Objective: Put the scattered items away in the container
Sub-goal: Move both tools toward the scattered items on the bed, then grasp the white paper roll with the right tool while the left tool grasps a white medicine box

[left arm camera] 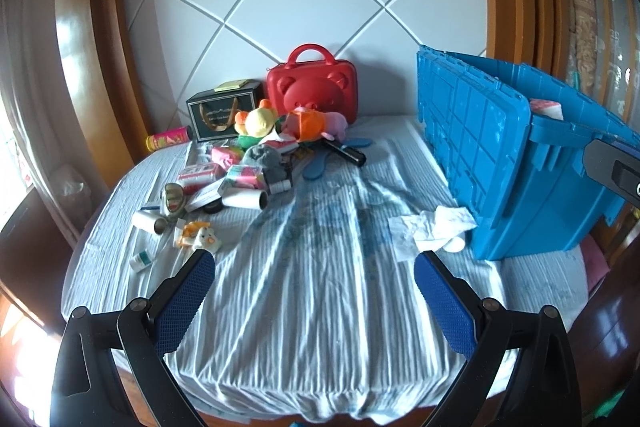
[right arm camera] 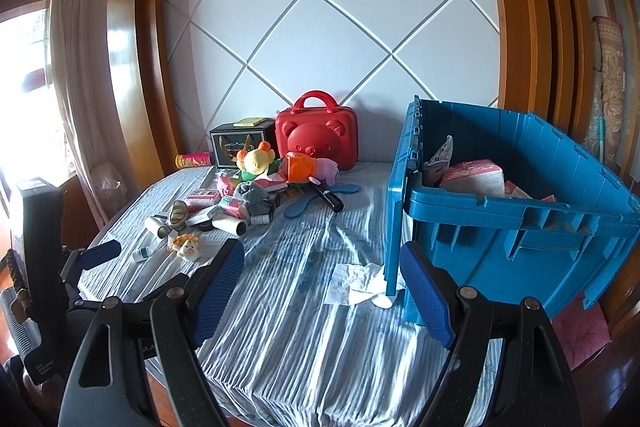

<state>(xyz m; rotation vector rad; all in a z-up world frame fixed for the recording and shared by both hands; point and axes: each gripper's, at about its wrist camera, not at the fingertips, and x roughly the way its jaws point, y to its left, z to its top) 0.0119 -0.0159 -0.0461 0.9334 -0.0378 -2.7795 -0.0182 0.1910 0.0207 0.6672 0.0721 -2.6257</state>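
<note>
Covering bed [left arm camera: 304, 287]: striped sheet, clutter w/ maybe toys; both claws [left arm camera: 314, 267] [right arm camera: 322, 269] released.

This is a bedroom in a home. A bed [left arm camera: 320, 287] with a wrinkled pale blue striped sheet fills the lower middle of both views. Behind it, across the upper centre, stands a white padded headboard [right arm camera: 320, 39] with a diamond pattern, framed in glossy wood [right arm camera: 136, 39]. A sheer curtain [right arm camera: 72, 67] hangs by a bright window at the left edge of the right wrist view. Plush toys [left arm camera: 260, 123] and a red bear-faced case [left arm camera: 316, 87] lie near the headboard.
</note>
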